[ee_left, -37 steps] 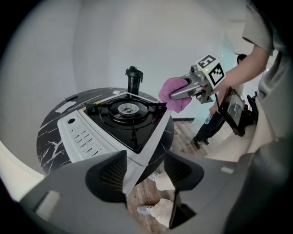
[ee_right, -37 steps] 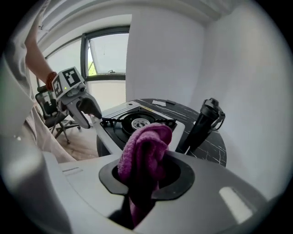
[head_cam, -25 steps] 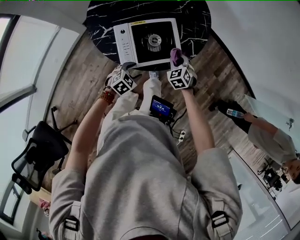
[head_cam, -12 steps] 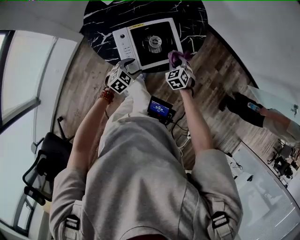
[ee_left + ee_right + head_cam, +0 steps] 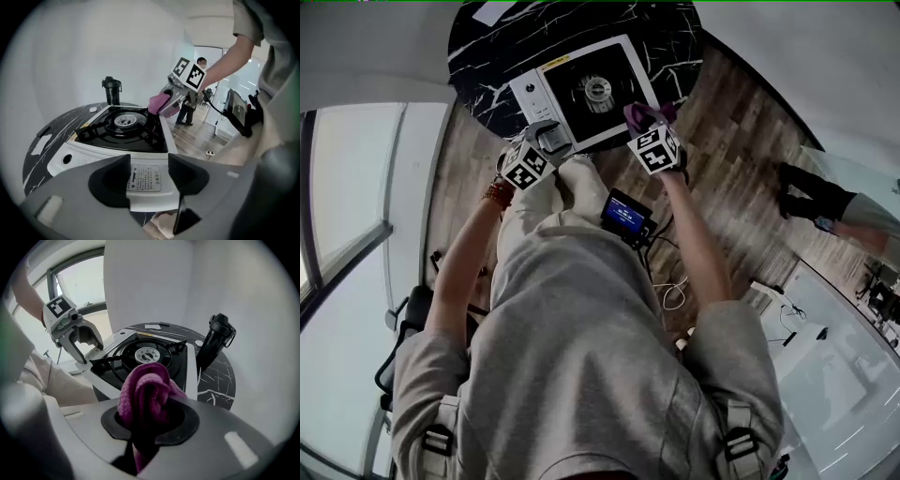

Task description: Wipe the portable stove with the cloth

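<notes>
Head view: leaning over the round black bench [image 5: 487, 47], holding the left gripper [image 5: 546, 141] at the near left corner of the portable stove [image 5: 623, 66] and the right gripper [image 5: 645, 124] at its near right corner.

Left gripper view: holding the jaws spread, framing the stove's front label panel (contact not clear).

Right gripper view: pinching the bunched purple cloth [image 5: 143, 390] between the jaws at the stove's corner, facing the burner and a dark bottle [image 5: 213, 343] on the bench beyond.
</notes>
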`<control>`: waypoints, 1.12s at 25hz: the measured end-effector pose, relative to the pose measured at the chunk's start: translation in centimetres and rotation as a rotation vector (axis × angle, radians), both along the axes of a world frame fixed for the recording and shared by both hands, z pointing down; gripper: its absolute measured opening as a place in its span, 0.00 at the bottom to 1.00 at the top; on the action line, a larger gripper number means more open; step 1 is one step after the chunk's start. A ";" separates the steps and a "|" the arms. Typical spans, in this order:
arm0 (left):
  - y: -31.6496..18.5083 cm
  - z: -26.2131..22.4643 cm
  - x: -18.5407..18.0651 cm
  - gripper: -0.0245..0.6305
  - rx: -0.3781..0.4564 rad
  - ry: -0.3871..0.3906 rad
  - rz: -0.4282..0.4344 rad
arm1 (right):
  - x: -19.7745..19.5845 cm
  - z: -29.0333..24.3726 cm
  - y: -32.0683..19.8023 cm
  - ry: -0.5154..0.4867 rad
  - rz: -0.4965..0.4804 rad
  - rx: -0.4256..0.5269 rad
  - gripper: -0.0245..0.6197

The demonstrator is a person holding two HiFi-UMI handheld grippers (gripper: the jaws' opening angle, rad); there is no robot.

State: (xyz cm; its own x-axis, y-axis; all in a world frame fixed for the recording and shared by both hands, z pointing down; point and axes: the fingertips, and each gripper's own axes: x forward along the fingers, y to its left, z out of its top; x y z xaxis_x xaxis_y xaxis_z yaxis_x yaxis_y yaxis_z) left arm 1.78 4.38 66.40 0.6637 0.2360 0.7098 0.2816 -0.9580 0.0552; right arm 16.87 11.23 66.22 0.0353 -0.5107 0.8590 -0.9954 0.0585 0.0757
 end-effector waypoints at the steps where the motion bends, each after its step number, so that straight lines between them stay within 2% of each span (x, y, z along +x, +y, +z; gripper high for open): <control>1: 0.2 0.1 -0.1 0.40 -0.003 -0.002 0.009 | -0.2 0.1 -0.1 -0.008 0.006 -0.008 0.19; 8: 1.0 0.0 -0.3 0.44 -0.044 -0.047 0.089 | -0.8 0.2 -0.2 -0.028 0.074 -0.032 0.19; 12: 1.3 -0.1 -0.5 0.44 -0.069 -0.070 0.117 | -3.7 0.2 -1.0 -0.069 0.042 -0.047 0.19; 18: 1.5 -0.1 -0.6 0.44 -0.072 -0.053 0.136 | -7.5 0.2 -2.4 -0.092 0.060 -0.015 0.19; 28: 1.7 -0.1 -0.8 0.44 -0.075 -0.052 0.181 | -10.8 0.1 -3.6 -0.141 0.086 0.023 0.19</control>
State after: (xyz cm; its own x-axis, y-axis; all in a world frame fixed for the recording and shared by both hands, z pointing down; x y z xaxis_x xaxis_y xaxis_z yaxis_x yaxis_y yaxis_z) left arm 0.96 6.04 66.27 0.5682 0.4014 0.7183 0.4438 -0.8846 0.1433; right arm 6.12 7.63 66.35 -0.0401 -0.5308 0.8466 -0.9975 -0.0278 -0.0647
